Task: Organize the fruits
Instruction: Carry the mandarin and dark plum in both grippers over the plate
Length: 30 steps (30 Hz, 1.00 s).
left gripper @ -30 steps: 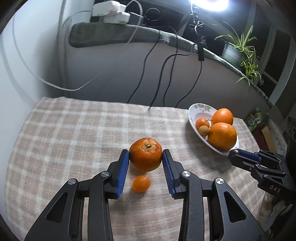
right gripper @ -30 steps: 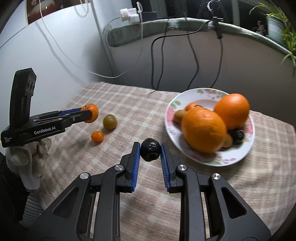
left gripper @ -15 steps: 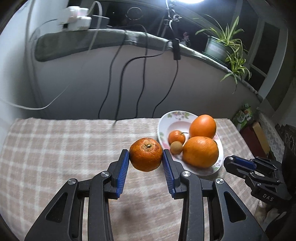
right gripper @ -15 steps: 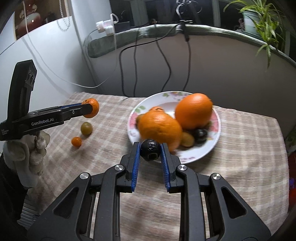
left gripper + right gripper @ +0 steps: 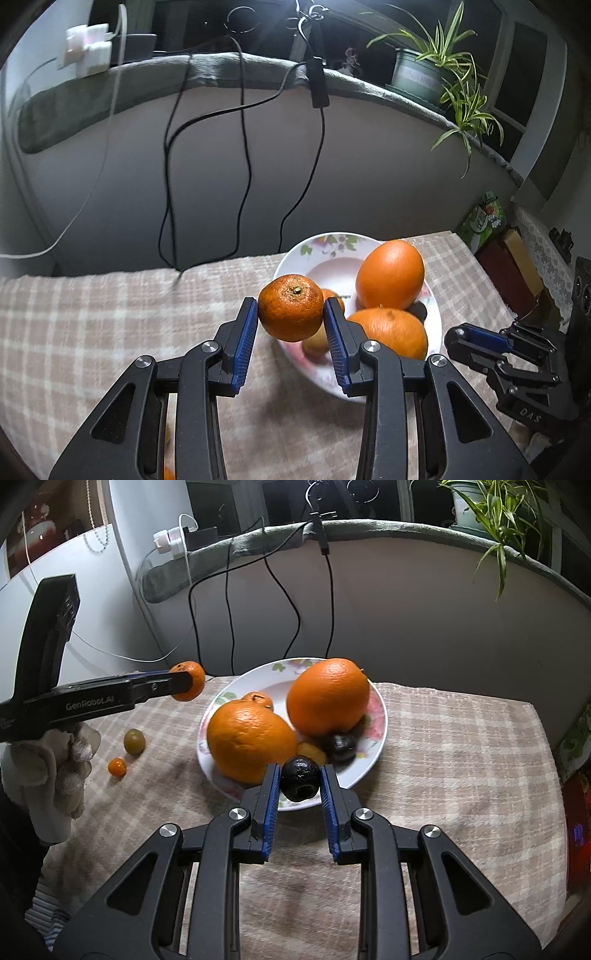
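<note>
The left tongs [image 5: 291, 325] are clenched on a rough-skinned mandarin [image 5: 290, 308], held in the air over the 9 o'clock rim of the floral plate [image 5: 325, 243]. The right tongs [image 5: 300, 786] grasp a small dark wrinkled fruit [image 5: 300, 779] just above the plate's 6 o'clock edge.

The plate is crowded: two big oranges, one at 8 o'clock [image 5: 251, 740] and one at 12 o'clock [image 5: 328, 698], fill most of it, touching each other. Behind the nearer orange sits a smaller mandarin [image 5: 258, 700]; between the oranges and the right tongs lie a yellowish fruit [image 5: 312, 753] and another dark fruit [image 5: 341, 746], so little bare dish shows near either pair of tongs.

On the checked cloth of the worktop [image 5: 461, 760], at 9 o'clock from the plate and well apart from it, rest a greenish fruit [image 5: 134, 741] and a tiny orange one [image 5: 117, 767], near each other. Black cables [image 5: 232, 627] hang down the wall behind, and a spider plant [image 5: 443, 74] stands on the ledge at 1 o'clock.
</note>
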Each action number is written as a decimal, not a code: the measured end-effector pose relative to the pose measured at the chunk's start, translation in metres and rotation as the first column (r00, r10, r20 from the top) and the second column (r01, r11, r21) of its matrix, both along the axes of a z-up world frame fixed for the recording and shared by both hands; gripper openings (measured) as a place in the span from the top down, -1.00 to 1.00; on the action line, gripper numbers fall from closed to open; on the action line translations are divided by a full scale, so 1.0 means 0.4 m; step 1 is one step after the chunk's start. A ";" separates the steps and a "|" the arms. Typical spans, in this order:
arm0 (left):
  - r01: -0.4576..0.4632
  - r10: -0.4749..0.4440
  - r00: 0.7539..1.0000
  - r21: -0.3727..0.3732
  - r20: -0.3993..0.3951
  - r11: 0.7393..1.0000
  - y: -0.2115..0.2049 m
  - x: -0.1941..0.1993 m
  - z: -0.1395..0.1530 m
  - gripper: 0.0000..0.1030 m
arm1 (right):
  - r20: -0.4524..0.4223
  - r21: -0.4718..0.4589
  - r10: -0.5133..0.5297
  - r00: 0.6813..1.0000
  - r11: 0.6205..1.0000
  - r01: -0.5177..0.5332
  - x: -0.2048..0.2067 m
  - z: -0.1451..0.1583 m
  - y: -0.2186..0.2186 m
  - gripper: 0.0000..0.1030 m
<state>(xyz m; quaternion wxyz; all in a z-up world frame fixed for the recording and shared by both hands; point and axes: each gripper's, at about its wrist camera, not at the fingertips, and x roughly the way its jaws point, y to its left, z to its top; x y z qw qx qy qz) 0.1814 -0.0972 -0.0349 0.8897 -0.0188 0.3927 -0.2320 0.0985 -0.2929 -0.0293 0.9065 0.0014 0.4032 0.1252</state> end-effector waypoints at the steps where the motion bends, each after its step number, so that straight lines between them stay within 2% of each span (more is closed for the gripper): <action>1: 0.004 -0.004 1.000 0.005 -0.002 1.000 -0.010 0.010 -0.002 0.32 | -0.001 0.000 0.000 1.000 1.000 0.000 0.004 -0.002 -0.002 0.55; 17: 0.019 -0.018 1.000 0.040 -0.024 0.999 -0.086 0.104 -0.031 0.32 | -0.018 0.001 0.010 1.000 1.000 -0.010 0.048 -0.028 -0.021 0.55; 30: 0.036 -0.035 0.999 0.043 -0.026 0.998 -0.107 0.128 -0.034 0.32 | -0.025 -0.006 0.019 0.999 1.000 -0.019 0.066 -0.039 -0.014 0.55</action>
